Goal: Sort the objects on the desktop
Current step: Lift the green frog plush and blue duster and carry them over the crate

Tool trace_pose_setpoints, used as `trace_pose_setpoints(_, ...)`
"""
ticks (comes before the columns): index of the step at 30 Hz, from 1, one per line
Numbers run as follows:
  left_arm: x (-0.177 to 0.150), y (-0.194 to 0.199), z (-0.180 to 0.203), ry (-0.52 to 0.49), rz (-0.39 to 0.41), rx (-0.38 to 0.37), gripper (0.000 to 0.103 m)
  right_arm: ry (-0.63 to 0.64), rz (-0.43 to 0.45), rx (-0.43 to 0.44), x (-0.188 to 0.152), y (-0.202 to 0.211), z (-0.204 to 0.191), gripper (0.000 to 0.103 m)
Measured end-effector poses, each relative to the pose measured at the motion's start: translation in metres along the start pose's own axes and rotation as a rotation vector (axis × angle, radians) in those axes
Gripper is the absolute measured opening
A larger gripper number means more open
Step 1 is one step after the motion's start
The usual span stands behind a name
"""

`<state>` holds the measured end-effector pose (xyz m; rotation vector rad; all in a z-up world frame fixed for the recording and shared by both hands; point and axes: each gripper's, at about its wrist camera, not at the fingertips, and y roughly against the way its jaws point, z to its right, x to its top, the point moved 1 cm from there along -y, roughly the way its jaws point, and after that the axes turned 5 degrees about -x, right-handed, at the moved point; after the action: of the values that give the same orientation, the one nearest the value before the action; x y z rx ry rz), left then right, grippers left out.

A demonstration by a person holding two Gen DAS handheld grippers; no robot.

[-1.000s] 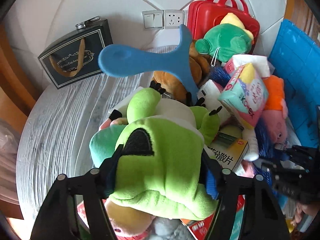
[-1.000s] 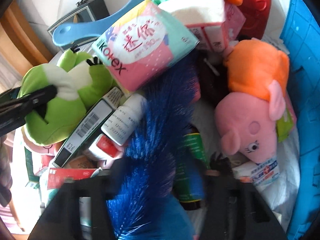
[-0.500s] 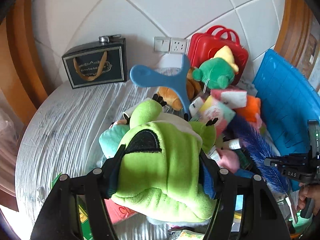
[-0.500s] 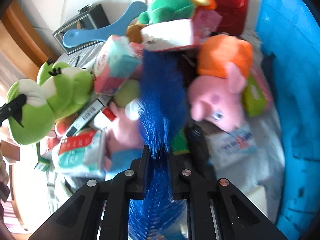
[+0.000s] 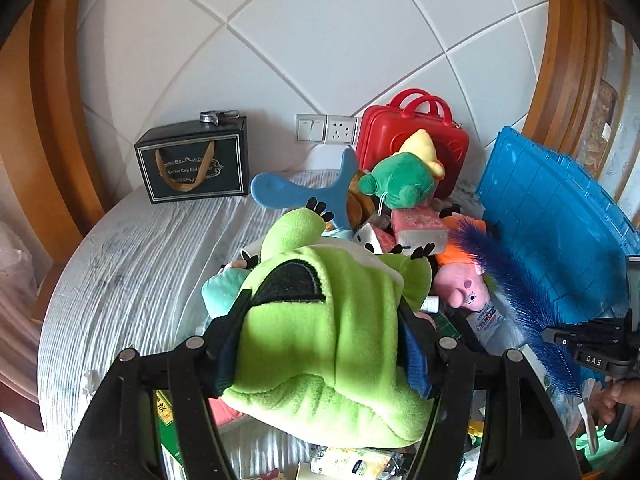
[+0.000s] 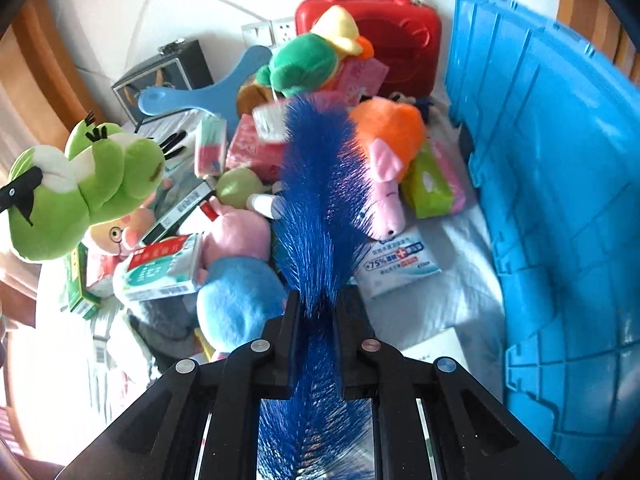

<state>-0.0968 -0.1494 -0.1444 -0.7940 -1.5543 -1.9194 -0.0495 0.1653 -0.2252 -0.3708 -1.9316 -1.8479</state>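
Fingers [image 6: 286, 344] upright, pinching blue brush [image 6: 320, 200]

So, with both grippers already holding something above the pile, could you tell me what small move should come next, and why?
Probably swing the right gripper, shut on the blue bristle brush, toward the blue crate beside it. The left gripper already holds the green plush clear of the pile.

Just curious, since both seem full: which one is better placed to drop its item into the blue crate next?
Probably the right hand-held gripper: its blue brush hangs beside the blue crate. The left holds the green plush farther off.
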Motion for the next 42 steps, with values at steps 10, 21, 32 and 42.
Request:
trace_pose_setpoints(10, 0.000, 0.034, 0.019, -0.003, 0.030, 0.045, 0.065, 0.037, 0.072, 0.038, 0.002, 0.040, -0.002, 0.013)
trace_pose_setpoints(21, 0.007, 0.064, 0.048, -0.003, 0.066, 0.091, 0.065, 0.078, 0.146, 0.092, 0.013, 0.078, 0.005, 0.013)
trace_pose_setpoints(32, 0.030, 0.091, 0.099, 0.003, 0.136, 0.121, 0.065, 0.133, 0.230, 0.158, 0.034, 0.122, 0.028, 0.013)
trace_pose_setpoints(42, 0.049, 0.103, 0.158, -0.009, 0.206, 0.120, 0.065, 0.164, 0.301, 0.203, 0.047, 0.158, 0.063, 0.013)
